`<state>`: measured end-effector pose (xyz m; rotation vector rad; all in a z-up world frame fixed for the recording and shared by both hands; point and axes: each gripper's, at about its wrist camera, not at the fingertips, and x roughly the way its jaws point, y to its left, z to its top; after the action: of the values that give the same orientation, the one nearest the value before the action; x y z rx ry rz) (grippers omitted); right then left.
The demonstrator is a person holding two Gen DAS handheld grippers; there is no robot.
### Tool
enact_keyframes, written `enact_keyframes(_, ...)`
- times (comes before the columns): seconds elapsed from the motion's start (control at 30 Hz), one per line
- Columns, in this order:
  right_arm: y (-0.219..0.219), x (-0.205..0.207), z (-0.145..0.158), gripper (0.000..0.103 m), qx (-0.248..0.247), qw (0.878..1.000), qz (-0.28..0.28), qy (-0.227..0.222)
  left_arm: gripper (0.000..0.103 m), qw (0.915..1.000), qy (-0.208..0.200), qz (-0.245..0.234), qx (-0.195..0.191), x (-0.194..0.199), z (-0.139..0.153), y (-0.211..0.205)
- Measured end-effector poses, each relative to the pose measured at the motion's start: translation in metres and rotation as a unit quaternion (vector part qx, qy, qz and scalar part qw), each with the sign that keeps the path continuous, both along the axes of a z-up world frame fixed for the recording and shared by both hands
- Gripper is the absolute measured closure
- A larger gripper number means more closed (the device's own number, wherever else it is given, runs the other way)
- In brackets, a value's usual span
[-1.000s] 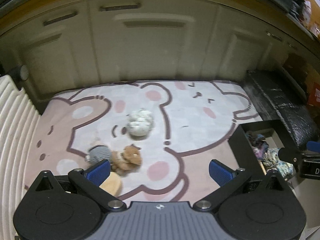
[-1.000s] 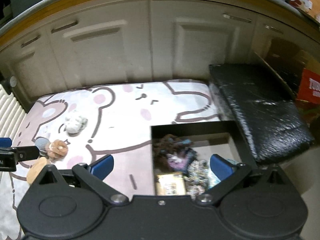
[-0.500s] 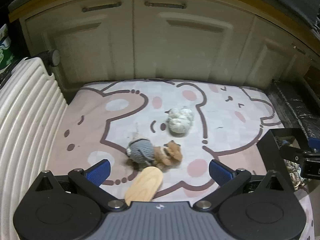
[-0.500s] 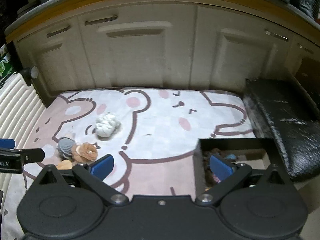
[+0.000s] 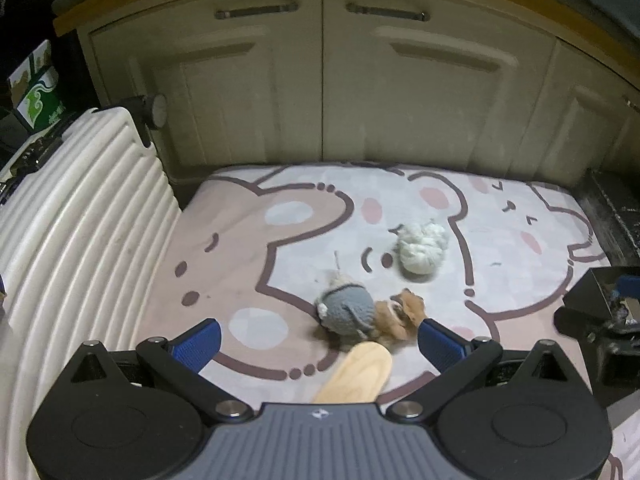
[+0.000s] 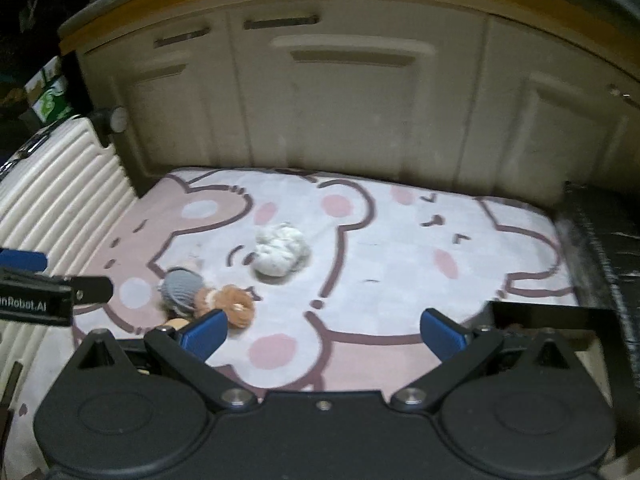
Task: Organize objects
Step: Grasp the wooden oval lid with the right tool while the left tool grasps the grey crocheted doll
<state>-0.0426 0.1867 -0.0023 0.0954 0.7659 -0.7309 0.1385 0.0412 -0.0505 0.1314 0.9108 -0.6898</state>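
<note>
A: What's left on the mat (image 5: pixel 248 240)?

B: Four small things. A white yarn ball (image 5: pixel 422 249) sits near the middle. Closer in, a grey knitted toy (image 5: pixel 347 314) touches a brown plush toy (image 5: pixel 400 312), and a flat wooden piece (image 5: pixel 356 372) lies just in front of them, partly hidden by the left hand-held gripper (image 5: pixel 318 344).

A: And the grippers?

B: Both spread wide, nothing between the fingers. The left one hovers over the wooden piece and the two toys. The right hand-held gripper (image 6: pixel 322 334) hangs over bare mat, with the black box (image 6: pixel 560 320) at its right edge.

A: So which piece first?

B: I'd judge the grey toy or the wooden piece, since they sit between the left fingers. The trouble is the crowding: grey and brown are pressed together, so a careless close could drag both.

A: How would you do it well?

B: Centre the fingers on one item only, come down straight, and close across the toy's soft body rather than its edge. For the wooden piece, grip across its narrow width, as it lies flat on the mat. Then carry it right to the box.
</note>
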Motion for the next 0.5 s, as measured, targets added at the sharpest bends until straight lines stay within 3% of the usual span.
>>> enact_keyframes(0.13, 0.000, 0.012, -0.008, 0.000, -0.006, 0.999, 0.040, 0.001, 0.000, 0.9998, 0.001, 0.000, -0.019, 0.007, -0.001, 0.002)
enact_keyframes(0.27, -0.002, 0.020, -0.011, 0.000, -0.004, 0.996, 0.081, -0.036, 0.000, 0.9990, -0.025, -0.010, -0.036, 0.008, 0.000, -0.001)
enact_keyframes(0.5, 0.005, 0.033, -0.036, 0.000, -0.030, 0.984, 0.162, -0.070, 0.000, 0.9977, -0.060, -0.020, -0.025, 0.013, -0.003, -0.012)
